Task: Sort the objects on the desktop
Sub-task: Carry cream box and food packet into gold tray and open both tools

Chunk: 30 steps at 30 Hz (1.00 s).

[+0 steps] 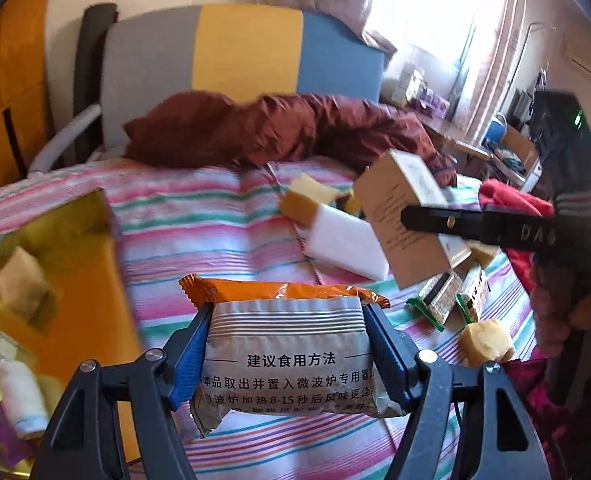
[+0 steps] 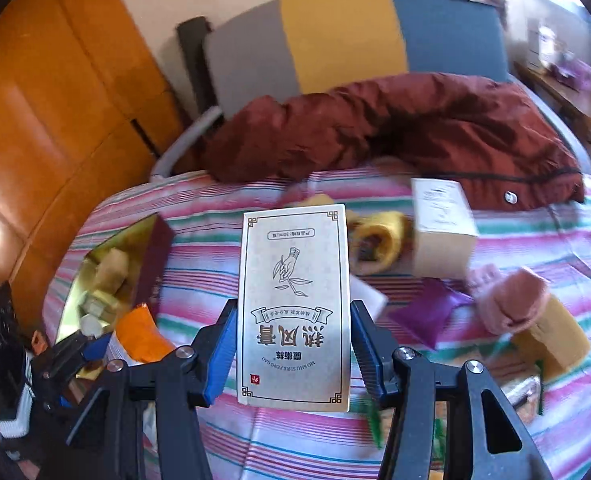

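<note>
Left gripper (image 1: pixel 287 354) fingers clamp snack packet (image 1: pixel 289 354) — bottom hidden; right gripper (image 2: pixel 291 354) fingers grip box (image 2: pixel 295 304).

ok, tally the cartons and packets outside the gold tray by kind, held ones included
Cream cartons: 2, one in the right claw, one on the bedspread
Orange-and-silver packets: 1, in the left claw
Green-edged packets: 2
Purple packets: 1
Total: 6
</note>
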Each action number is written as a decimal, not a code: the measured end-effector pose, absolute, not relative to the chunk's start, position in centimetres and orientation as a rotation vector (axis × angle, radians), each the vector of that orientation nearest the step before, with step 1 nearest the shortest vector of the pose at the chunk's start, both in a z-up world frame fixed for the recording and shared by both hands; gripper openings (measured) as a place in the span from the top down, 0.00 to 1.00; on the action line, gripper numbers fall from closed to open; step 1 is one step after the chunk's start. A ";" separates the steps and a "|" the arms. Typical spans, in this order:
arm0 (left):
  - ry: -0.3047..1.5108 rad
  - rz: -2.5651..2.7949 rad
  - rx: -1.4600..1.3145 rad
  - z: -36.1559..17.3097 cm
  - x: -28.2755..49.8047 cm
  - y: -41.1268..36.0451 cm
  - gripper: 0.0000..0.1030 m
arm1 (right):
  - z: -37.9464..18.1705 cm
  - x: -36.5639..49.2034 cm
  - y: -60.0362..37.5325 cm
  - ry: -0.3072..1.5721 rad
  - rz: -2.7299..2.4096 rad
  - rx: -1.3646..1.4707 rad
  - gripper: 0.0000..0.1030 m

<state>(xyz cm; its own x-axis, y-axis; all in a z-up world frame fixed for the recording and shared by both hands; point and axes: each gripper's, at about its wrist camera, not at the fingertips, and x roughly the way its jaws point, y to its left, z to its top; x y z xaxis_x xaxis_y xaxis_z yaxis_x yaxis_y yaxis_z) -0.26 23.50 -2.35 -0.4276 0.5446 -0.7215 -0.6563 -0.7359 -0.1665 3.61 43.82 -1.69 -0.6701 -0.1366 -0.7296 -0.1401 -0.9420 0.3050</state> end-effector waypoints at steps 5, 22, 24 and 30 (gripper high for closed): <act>0.118 2.264 -1.005 -0.7 -1.1 19.2 0.28 | -1.1 3.8 41.9 0.517 2.881 -1.254 0.47; 0.016 2.692 -1.067 -0.2 -6.1 3.0 0.28 | 0.6 -0.6 29.2 0.372 3.031 -1.442 0.47; 0.014 2.724 -1.057 0.1 -6.3 1.9 0.28 | 0.3 -2.0 27.1 0.363 3.049 -1.476 0.47; -0.002 2.769 -1.039 0.3 -6.9 0.1 0.28 | -1.2 -5.3 22.6 0.346 3.040 -1.576 0.47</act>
